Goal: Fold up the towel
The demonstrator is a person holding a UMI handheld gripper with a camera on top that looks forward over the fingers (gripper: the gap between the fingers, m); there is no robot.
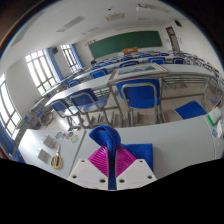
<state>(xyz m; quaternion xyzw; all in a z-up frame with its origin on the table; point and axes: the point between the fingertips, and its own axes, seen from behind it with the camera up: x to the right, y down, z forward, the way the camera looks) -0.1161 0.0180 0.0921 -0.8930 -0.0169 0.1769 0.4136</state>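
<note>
My gripper (110, 152) is shut on a blue towel (104, 136). The towel's cloth is pinched between the two pink pads (100, 159) and bunches up just above the fingertips. More blue cloth (140, 153) shows to the right of the fingers. The gripper is held up above a white desk (45, 150), and the towel hangs from it. The rest of the towel is hidden behind the fingers.
This is a classroom. Rows of desks with blue chairs (138, 96) stand beyond the fingers, a green chalkboard (125, 43) is on the far wall, and windows (40, 68) run along the left. Small objects (57, 160) lie on the white desk to the left.
</note>
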